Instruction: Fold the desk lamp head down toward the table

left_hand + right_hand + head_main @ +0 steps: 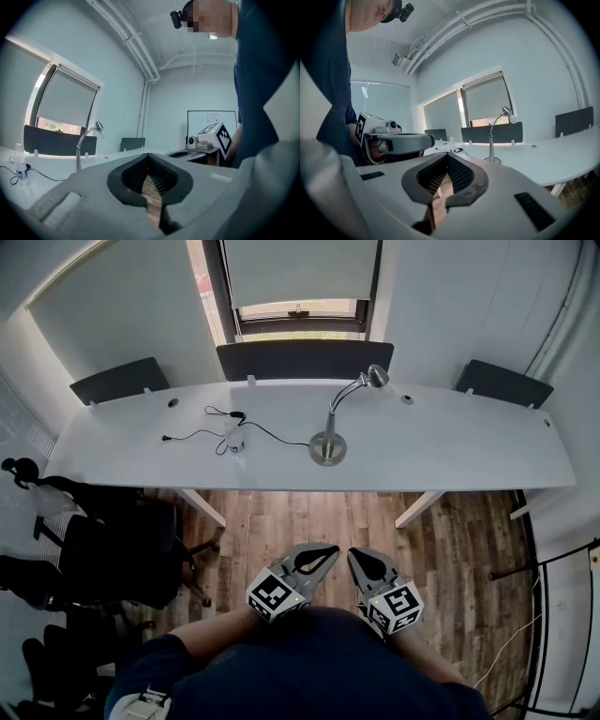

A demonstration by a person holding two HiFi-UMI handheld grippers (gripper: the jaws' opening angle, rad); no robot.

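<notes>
A silver desk lamp [327, 448] stands on the long white table [469, 442], its gooseneck rising to a small head [377, 376] held up toward the far edge. The lamp also appears far off in the left gripper view [80, 147] and in the right gripper view [491, 143]. My left gripper [322, 555] and right gripper [360, 561] hang side by side close to the person's body, over the wood floor and well short of the table. Both are shut with nothing between their jaws [149, 158] [447, 157].
A small bottle [234, 442] and a black cable [202, 432] lie on the table left of the lamp. Dark divider panels [305, 359] line the far edge. Black office chairs [103, 554] stand at the left. White table legs [417, 509] reach the floor.
</notes>
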